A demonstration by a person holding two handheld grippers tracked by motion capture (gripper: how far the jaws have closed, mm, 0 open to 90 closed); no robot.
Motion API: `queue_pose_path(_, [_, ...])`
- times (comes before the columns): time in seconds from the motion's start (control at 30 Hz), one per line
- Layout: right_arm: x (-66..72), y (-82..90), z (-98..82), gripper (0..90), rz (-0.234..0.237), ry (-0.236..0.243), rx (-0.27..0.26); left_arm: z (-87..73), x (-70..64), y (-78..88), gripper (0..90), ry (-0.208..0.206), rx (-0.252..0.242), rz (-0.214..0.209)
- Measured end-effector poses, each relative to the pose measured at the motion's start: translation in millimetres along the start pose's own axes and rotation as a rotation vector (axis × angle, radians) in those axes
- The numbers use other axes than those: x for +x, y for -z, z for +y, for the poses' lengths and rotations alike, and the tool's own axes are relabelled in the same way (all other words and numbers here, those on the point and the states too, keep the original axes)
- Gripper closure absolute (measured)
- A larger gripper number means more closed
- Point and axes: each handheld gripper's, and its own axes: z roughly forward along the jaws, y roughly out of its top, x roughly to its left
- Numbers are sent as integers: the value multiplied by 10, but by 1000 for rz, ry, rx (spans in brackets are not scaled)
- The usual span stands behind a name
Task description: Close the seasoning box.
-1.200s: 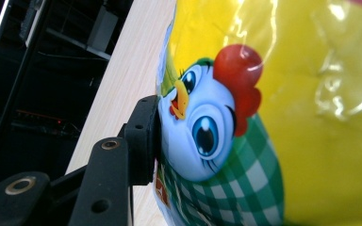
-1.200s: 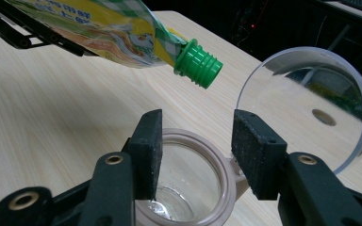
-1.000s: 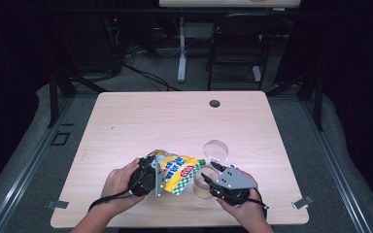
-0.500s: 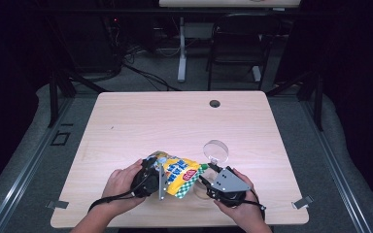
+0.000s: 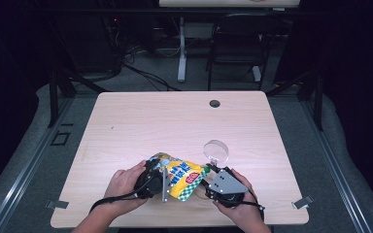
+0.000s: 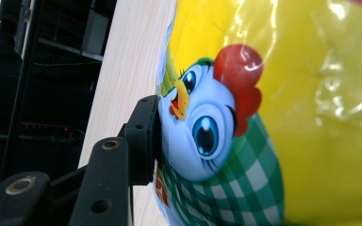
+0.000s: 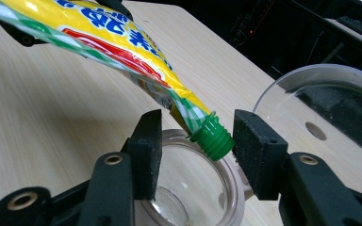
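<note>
High view, with both gripper views. A yellow plastic spouted pouch printed with a cartoon chicken and green check (image 5: 179, 175) is held over the pale wooden desk (image 5: 141, 126), near its 6 o'clock edge. The left tongs (image 5: 164, 178), at 9 o'clock of the pouch, are clamped on its broad end; in the left gripper view one black pad (image 6: 146, 136) presses flat against the printed film (image 6: 264, 132). The pouch slopes down toward 3 o'clock, where its green ribbed screw cap (image 7: 213, 137) lies between the pads of the right tongs (image 7: 197, 148). These tongs stand apart: a clear gap shows on the left pad's side, while the right pad sits just beside the cap, contact uncertain. Directly beneath the cap is a clear round plastic cup (image 7: 198, 188); a clear round lid (image 5: 216, 151) lies on the desk at 12 o'clock of the right tongs (image 5: 209, 175).

Step in hand, as judged: seizing the cap to unscrew it over the cup. To do it well, centre the cap between both pads before closing, grip the ribbed band rather than the film neck, and keep the left grip firm but light enough that no contents squeeze out once the cap loosens. Keep the spout above the cup.
</note>
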Motion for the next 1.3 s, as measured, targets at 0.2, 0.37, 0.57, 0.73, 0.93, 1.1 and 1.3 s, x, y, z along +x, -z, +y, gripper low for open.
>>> queue_pose_path(0.2, [-2, 7, 2, 536, -1, 6, -8, 19, -1, -5, 550, -11, 2, -4])
queue_pose_path(0.37, [10, -2, 4, 541, 7, 17, -10, 47, -14, -4, 550, -41, 10, -3])
queue_pose_path(0.57, [15, -23, -9, 589, 9, 28, 9, 54, -23, -5, 550, -59, 12, 14])
queue_pose_path(0.73, [22, -42, -23, 600, 19, 22, 19, 65, -25, 3, 550, -91, 28, 27])
queue_pose_path(0.93, [21, -51, -27, 613, 26, 24, 22, 79, -30, 10, 550, -110, 33, 48])
queue_pose_path(1.1, [32, -52, -28, 666, 30, 38, 31, 101, -41, 13, 550, -142, 42, 71])
queue_pose_path(1.3, [49, -65, -28, 669, 33, 55, 41, 101, -36, 19, 551, -165, 48, 87])
